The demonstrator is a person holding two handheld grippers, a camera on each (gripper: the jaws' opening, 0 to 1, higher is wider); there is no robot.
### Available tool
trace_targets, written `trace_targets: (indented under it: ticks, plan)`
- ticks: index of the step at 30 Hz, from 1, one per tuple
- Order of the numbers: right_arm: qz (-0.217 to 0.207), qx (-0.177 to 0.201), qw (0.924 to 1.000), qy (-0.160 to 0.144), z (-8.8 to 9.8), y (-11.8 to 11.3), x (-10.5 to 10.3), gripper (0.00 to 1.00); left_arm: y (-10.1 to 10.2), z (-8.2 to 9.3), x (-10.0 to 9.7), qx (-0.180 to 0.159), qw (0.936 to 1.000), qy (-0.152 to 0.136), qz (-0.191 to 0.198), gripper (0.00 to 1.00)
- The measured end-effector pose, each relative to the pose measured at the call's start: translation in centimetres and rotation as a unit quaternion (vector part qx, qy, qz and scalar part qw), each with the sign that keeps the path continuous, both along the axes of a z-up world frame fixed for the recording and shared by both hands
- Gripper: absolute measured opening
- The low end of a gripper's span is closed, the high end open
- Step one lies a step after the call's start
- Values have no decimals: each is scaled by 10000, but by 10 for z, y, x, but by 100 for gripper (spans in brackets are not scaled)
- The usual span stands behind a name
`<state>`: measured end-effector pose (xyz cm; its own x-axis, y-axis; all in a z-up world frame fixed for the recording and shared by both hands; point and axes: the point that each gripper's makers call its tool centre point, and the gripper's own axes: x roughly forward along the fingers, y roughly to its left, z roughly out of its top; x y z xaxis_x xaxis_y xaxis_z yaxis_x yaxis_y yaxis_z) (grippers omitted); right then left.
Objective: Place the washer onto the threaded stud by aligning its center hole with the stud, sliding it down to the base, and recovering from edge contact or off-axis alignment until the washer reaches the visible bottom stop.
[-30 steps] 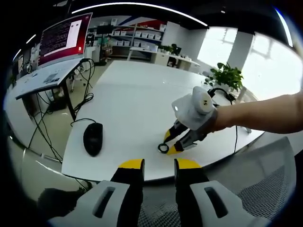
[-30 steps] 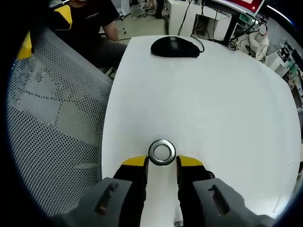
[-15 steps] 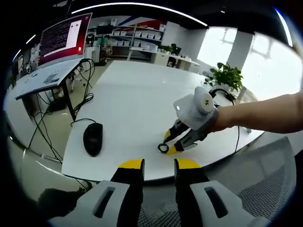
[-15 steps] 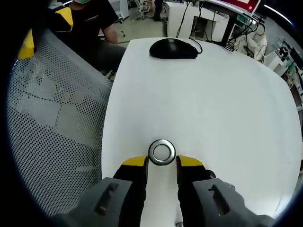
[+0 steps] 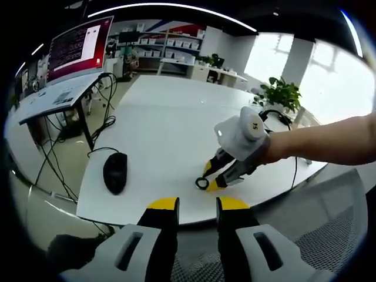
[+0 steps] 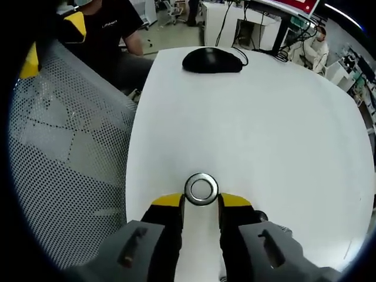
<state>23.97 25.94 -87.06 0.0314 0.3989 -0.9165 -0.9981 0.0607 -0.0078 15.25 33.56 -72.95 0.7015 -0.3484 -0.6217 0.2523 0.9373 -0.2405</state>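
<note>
Right tongs [image 6: 201, 201] reach out low over the white surface [image 6: 264, 117] with their yellow-tipped jaws spread a little, and the washer [image 6: 201, 188] lies flat on the surface just past the tips, centred on the gap between them; whether the tips touch its rim cannot be told, but they do not pinch it. In the left gripper view the same right tongs [image 5: 211, 179] come in from the right, held by a bare forearm, their tips down at the washer [image 5: 202, 183], which sits near the edge of the surface [image 5: 170, 129] closest to that camera. Left tongs [image 5: 197, 205] hang back from that edge, above a mesh chair, jaws parted with nothing between them. A black mouse [image 5: 115, 171] rests on the surface well apart from the washer, toward the corner beside a desk with dangling cables; in the right gripper view the mouse [image 6: 212, 60] lies at the far end of the surface from the washer. A grey mesh chair back [image 6: 64, 153] stands beside the surface, next to the washer's side. A monitor [image 5: 79, 47] with a red screen stands on the desk beyond the mouse, and a potted plant [image 5: 283, 94] sits past the far side of the surface from the washer.
</note>
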Motion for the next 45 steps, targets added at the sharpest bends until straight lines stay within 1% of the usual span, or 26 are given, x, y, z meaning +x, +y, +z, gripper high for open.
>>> trace_targets:
  ticks: [17, 25, 28, 30, 33, 37, 38, 42, 45]
  plan:
    - [-8, -15, 10000, -35, -2, 1, 1, 25, -1, 1, 0, -7, 10000, -19, 8, 23]
    - [-6, 3, 10000, -24, 0, -2, -2, 24, -1, 1, -1, -9, 10000, 0, -4, 23]
    - [16, 32, 10000, -17, 1, 1, -1, 25, -1, 1, -1, -8, 10000, -5, -2, 23]
    - [-123, 137, 9998, 34, 2, 6, -1, 28, -1, 0, -1, -2, 10000, 3, -8, 23]
    - [-54, 116, 9999, 5, 1, 11, -1, 29, -1, 0, -1, 1, 10000, 4, -10, 23]
    - [-20, 61, 10000, -2, 1, 6, -2, 27, -1, 1, -1, -9, 10000, -1, -11, 23]
    - [-5, 60, 10000, -10, 1, 6, -2, 26, -1, 1, -1, -17, 10000, -11, -3, 23]
    - [-47, 43, 10000, 10, 0, 8, 0, 26, -1, 1, -1, -25, 10000, -22, -7, 23]
    - [-45, 58, 10000, -10, -1, 9, 0, 26, -2, 0, -1, -2, 10000, 22, -30, 23]
